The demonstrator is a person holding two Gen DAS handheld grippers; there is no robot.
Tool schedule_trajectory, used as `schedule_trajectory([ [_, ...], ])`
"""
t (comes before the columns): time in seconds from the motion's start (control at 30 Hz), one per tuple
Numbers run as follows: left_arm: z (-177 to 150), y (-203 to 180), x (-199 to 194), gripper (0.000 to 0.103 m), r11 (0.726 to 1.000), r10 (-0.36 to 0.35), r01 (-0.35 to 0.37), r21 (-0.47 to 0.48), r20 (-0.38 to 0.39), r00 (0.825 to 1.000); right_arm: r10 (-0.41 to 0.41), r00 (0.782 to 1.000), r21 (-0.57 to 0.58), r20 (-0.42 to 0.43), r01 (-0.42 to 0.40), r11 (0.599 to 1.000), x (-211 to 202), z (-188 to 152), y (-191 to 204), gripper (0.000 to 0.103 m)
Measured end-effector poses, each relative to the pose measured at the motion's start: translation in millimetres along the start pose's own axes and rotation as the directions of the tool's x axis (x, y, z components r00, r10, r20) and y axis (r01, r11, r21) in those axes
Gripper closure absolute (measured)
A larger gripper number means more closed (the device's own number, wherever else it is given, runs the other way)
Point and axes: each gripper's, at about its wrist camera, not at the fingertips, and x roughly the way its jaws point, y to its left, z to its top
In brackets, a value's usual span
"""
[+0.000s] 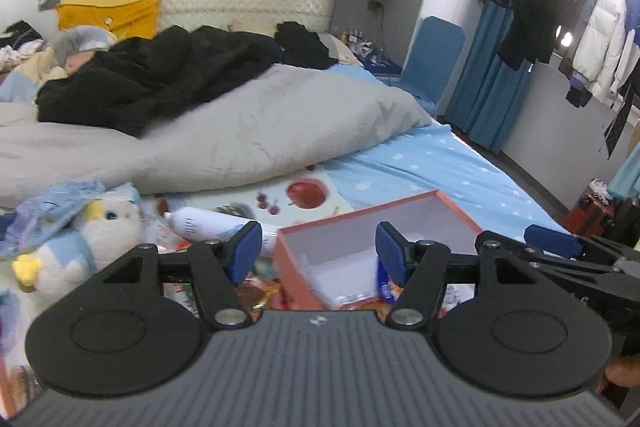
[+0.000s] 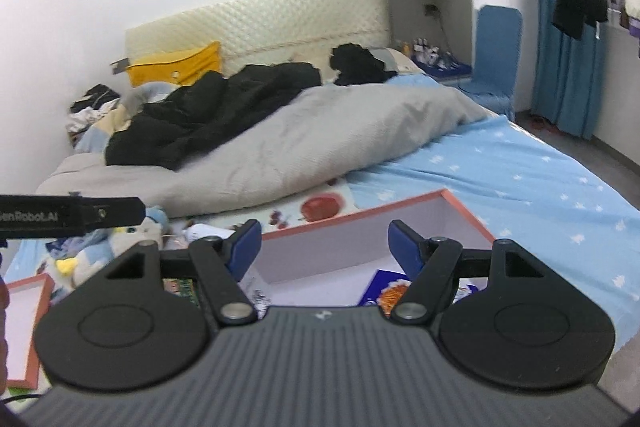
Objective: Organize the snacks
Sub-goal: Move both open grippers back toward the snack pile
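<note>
We hold both grippers spread and empty over the bed — the left gripper [image 1: 316, 247] and the right gripper [image 2: 324, 247] carry nothing. The box [image 1: 456, 211] sits open on the sheet [image 2: 520, 179] just ahead, with a few snacks [image 2: 384, 291] already inside, one a blue packet. More snacks [image 1: 264, 293] lie loose beside its left wall, near the bottle [image 1: 208, 223] and the plush toy [image 1: 92, 239]. We judge the job partly done — the loose packets still need boxing.

Left tongs [image 1: 318, 251] and right tongs [image 2: 325, 251] both spread wide, holding nothing
</note>
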Motion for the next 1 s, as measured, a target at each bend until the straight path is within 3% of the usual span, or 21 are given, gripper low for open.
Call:
schedule_trajectory([
  [0.33, -34.9, 60.8, -39.4, 0.035, 0.996, 0.083, -0.083, -0.028, 0.018, 0.996, 0.101, 0.995, -0.027, -0.007, -0.101, 0.994, -9.3, -17.6, 51.2, 0.031],
  [0.7, -76.6, 112.0, -70.7, 0.035, 0.989, 0.124, -0.123, -0.077, 0.004, 0.992, 0.135, 0.989, -0.027, -0.059, -0.137, 0.990, -12.7, -47.0, 88.4, 0.031],
  [1.0, -104.7, 143.8, -89.9, 0.035, 0.982, 0.162, -0.162, -0.099, -0.006, 0.987, 0.141, 0.985, -0.094, -0.105, -0.151, 0.984, -20.8, -78.2, 111.4, 0.031],
])
